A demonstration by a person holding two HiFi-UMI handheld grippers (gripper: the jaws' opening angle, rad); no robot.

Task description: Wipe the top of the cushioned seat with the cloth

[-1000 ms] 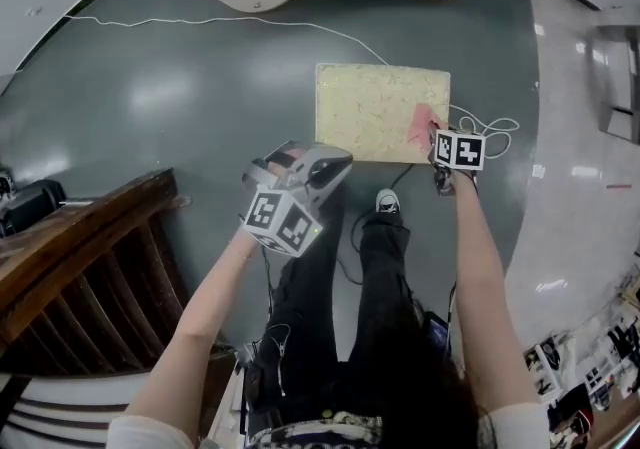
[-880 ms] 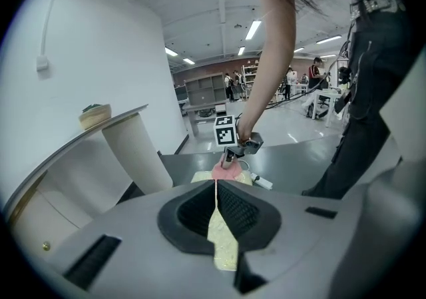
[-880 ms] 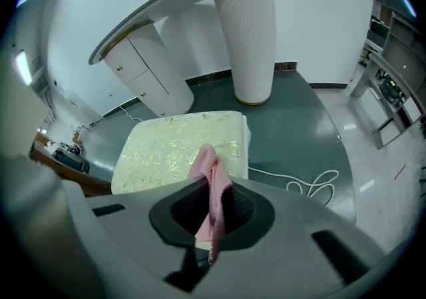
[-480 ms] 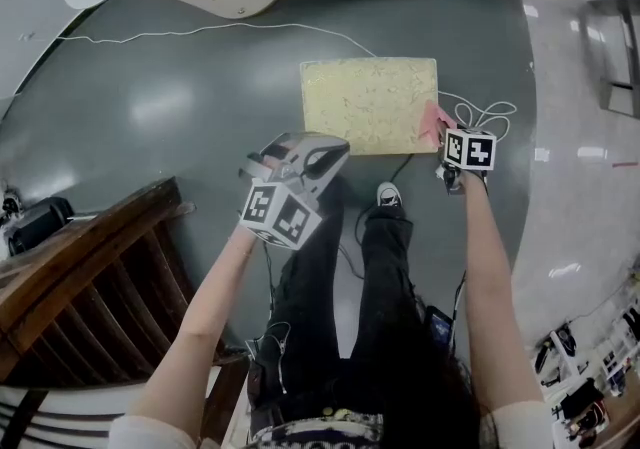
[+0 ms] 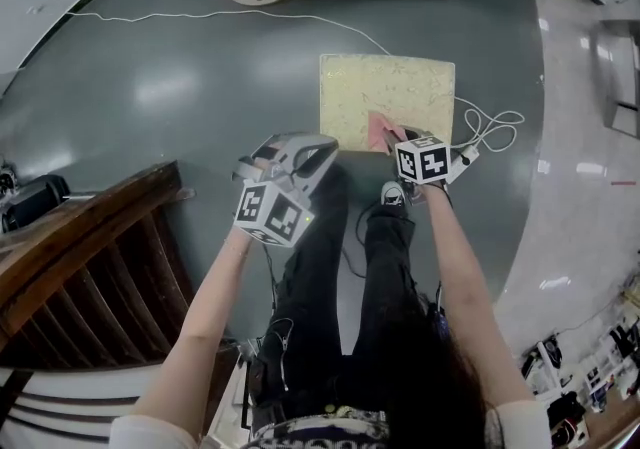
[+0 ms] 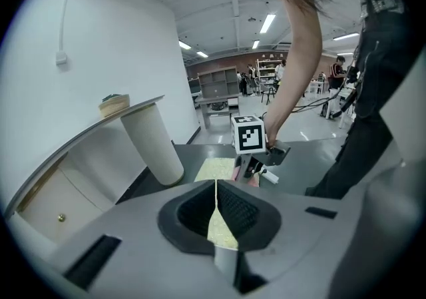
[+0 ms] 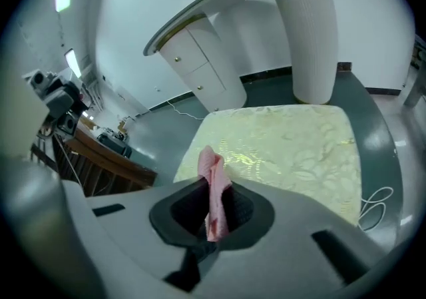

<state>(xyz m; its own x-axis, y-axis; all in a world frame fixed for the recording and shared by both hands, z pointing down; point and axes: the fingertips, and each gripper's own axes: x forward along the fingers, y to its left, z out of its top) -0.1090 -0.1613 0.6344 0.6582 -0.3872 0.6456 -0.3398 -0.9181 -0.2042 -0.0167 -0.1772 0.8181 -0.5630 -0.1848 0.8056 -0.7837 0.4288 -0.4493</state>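
Right gripper (image 5: pixel 388 137) is clenched on the pink cloth (image 5: pixel 379 129); in the right gripper view the cloth (image 7: pixel 212 168) stands upright as a folded strip pinched between the two dark jaws, its top poking out beyond them; the head view puts it at the near edge of the cushioned seat (image 5: pixel 400 87), a little left of that edge's middle; whether the cloth presses on the fabric I cannot tell. The seat is a pale yellow patterned square on the dark grey floor (image 5: pixel 200 87); its far edge is close to a white ribbed column (image 7: pixel 309 31); a white cable (image 5: pixel 492 127) loops on the floor just beside its right edge.

Left gripper (image 5: pixel 318 151) is closed with its jaws meeting and nothing between them, as the left gripper view shows (image 6: pixel 216 201); it hangs over the floor just beside the seat's near left corner, clear of the seat; a dark wooden railing (image 5: pixel 90 247) runs at the near left.
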